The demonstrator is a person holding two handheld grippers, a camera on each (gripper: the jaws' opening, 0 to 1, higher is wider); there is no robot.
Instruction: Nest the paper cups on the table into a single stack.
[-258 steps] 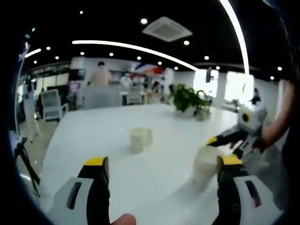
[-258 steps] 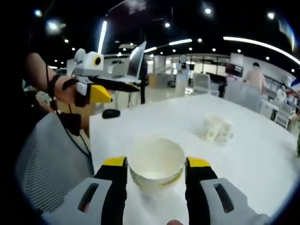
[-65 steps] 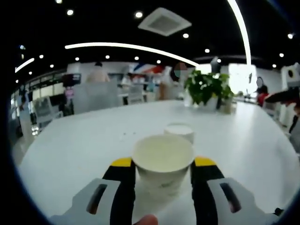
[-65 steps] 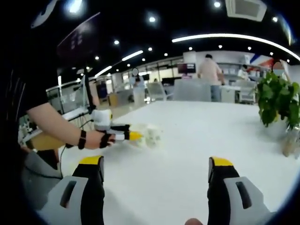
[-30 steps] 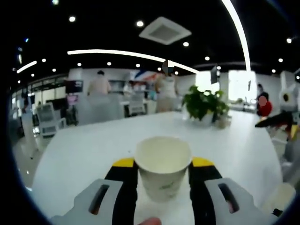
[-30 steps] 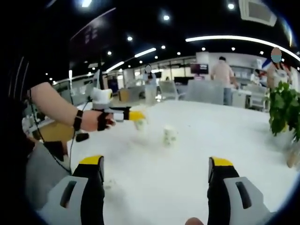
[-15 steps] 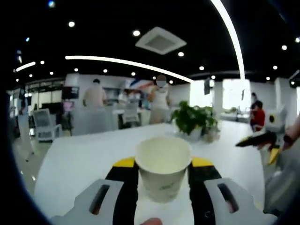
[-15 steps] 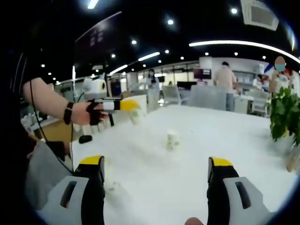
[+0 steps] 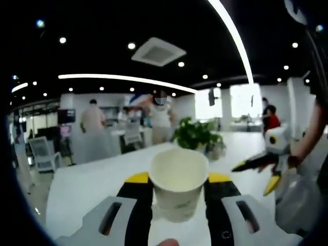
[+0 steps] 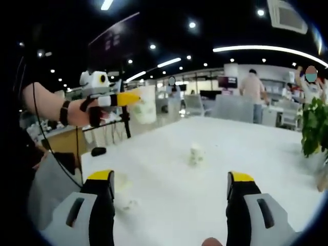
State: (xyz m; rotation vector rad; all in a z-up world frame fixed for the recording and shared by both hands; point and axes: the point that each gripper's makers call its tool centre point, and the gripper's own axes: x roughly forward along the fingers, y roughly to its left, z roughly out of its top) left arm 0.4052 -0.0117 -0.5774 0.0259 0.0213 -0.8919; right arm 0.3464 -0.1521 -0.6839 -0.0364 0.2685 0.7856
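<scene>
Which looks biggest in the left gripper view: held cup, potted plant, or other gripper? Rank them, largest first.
1. Cup held in the left gripper, nearest the camera.
2. Right gripper and potted plant look about alike; I won't rank them. Distance skews all of this.

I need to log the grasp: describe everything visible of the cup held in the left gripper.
The paper cup is off-white, with a rolled rim, an empty interior and a faint greenish mark low on its side. It stands upright, clamped by its sides between the yellow-tipped jaws of the left gripper. In the right gripper view it is held high above the white table.
</scene>
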